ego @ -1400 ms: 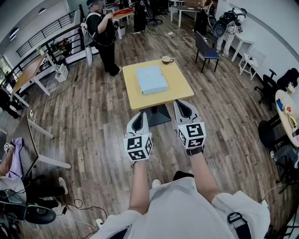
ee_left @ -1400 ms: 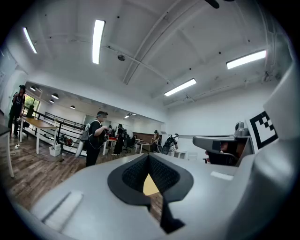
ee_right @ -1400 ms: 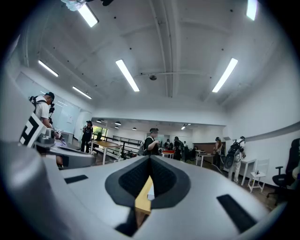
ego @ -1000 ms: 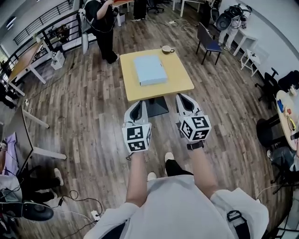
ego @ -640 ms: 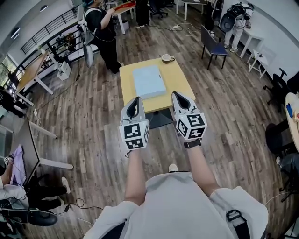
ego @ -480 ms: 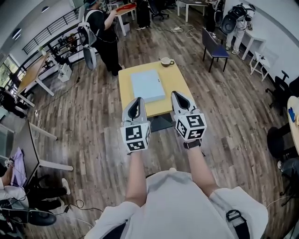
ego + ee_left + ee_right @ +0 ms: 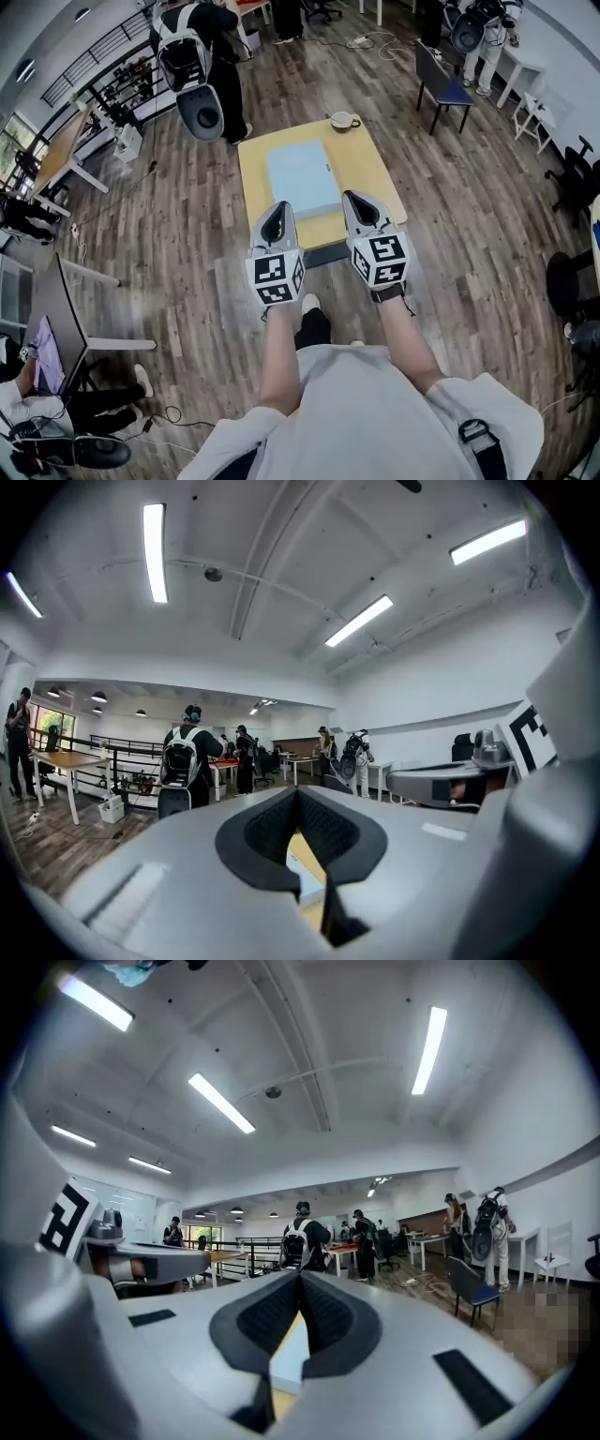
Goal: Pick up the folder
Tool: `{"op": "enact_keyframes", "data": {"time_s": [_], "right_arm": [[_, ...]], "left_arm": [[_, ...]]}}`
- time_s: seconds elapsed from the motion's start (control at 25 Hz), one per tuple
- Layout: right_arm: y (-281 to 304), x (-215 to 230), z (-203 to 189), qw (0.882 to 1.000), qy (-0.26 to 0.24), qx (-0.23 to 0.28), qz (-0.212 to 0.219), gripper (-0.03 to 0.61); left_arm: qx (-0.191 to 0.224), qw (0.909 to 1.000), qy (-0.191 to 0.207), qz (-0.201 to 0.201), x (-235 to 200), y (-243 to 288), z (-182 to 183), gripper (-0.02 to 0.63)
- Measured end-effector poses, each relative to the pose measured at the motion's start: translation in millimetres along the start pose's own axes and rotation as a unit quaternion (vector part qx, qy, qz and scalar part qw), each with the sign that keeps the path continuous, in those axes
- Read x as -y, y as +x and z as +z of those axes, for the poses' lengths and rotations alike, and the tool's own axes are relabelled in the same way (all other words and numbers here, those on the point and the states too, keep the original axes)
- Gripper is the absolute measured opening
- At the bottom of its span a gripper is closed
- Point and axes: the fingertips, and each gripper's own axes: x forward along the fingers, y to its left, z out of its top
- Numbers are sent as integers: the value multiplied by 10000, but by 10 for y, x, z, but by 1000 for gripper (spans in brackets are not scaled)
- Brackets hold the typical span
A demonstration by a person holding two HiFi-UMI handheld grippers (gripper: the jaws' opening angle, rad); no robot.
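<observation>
A light-blue folder (image 7: pixel 302 178) lies flat on the small square yellow table (image 7: pixel 367 176) in the head view. My left gripper (image 7: pixel 278 212) and right gripper (image 7: pixel 353 201) are held level side by side, tips over the table's near edge, short of the folder. Both are shut with nothing in them. In the left gripper view, the left gripper (image 7: pixel 298 795) has its pads together, and a slice of folder (image 7: pixel 306 883) shows through the notch below. The right gripper (image 7: pixel 300 1279) likewise frames a slice of folder (image 7: pixel 292 1359) in the right gripper view.
A cup on a saucer (image 7: pixel 343 120) stands at the table's far edge. A person with a backpack (image 7: pixel 199 58) stands beyond the far-left corner. A blue chair (image 7: pixel 448 86) is at the right, and desks with a monitor (image 7: pixel 58 323) at the left. Wooden floor surrounds the table.
The table and folder have come nearer in the head view. Both grippers have advanced from over the floor to the table's near edge, still shut. The backpack person has turned.
</observation>
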Motion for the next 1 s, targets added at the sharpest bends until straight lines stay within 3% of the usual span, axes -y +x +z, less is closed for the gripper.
{"op": "enact_keyframes", "data": {"time_s": [0.24,0.4,0.72,1.0], "right_arm": [[982,33,112,9993,-349,68,92,11],[1597,17,56,9995,-295,-59,87,11],[2297,8,-408,9984,-93,-542,-102,11],[2923,414,-916,9933,72,-1155,53,11]], "left_arm": [[213,9997,-106,-8,-668,813,164,9],[154,9997,-159,-110,-1059,1275,139,9],[-379,9978,-317,-435,-1600,1777,-379,11],[-1080,9908,-726,-374,-1860,2471,-930,11]]}}
